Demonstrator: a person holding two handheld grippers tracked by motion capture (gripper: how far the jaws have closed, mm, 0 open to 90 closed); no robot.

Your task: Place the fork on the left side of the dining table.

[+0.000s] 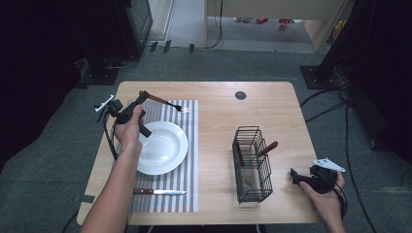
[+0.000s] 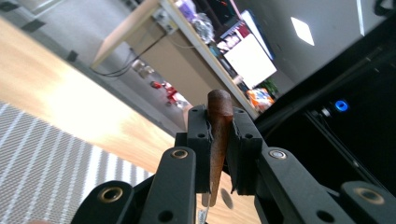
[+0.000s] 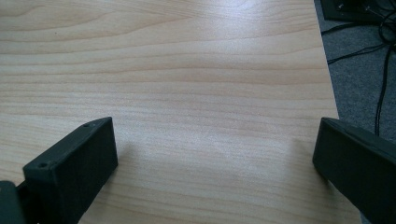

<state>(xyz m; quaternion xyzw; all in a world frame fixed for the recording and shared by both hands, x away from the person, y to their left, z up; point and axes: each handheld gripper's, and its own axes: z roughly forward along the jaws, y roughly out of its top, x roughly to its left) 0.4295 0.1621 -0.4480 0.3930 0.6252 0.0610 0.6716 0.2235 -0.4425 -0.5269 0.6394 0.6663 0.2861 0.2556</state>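
A fork (image 1: 171, 103) with a brown wooden handle hangs over the far edge of the striped placemat (image 1: 188, 170), tines pointing right. My left gripper (image 1: 140, 99) is shut on that handle. In the left gripper view the handle (image 2: 218, 135) stands clamped between the two jaws of the left gripper (image 2: 219, 128). A white plate (image 1: 167, 145) lies on the placemat just below the hand. A wooden-handled knife (image 1: 160, 192) rests on the placemat's near edge. My right gripper (image 1: 295, 177) sits at the table's near right corner, open; in its own view the right gripper (image 3: 215, 154) spans bare wood.
A black wire basket (image 1: 251, 167) stands right of centre with two wooden-handled utensils (image 1: 267, 148) leaning in it. A dark round cap (image 1: 240, 95) marks the tabletop at the back. Cables (image 1: 340, 104) run over the floor to the right.
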